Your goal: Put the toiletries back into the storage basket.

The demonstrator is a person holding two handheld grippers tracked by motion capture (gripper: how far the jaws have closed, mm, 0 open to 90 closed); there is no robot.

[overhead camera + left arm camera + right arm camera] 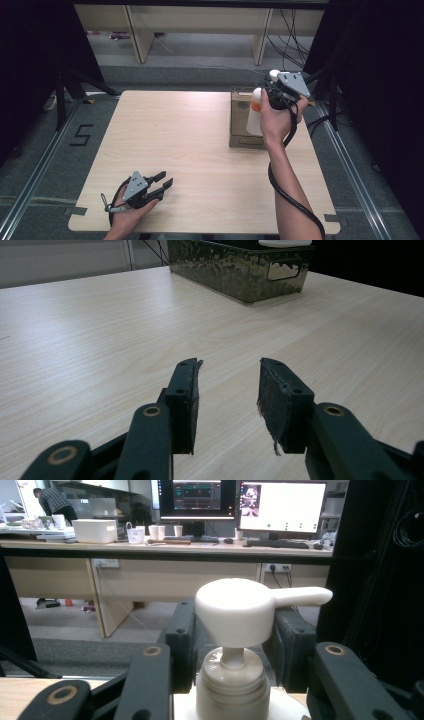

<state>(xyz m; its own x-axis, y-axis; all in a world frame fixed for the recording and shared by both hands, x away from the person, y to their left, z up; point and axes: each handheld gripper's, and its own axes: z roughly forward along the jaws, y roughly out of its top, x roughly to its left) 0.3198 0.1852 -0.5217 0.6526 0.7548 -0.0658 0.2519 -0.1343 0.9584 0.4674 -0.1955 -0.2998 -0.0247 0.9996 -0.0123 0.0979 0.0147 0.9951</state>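
Two tongs: right tongs (234, 645) clamped around pump bottle (235, 630), left tongs (227, 405) spread, nothing between.

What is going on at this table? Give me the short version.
A person works with two tools. The right hand-held gripper is clamped around the neck of a white plastic pump bottle, holding it over a dark metal basket at the far right of the pale wooden table. Whether the bottle is going in or coming out is unclear. The left hand-held gripper rests open near the front edge, holding nothing.

Jaws apart over table (100, 330), bin (240, 270) ahead.
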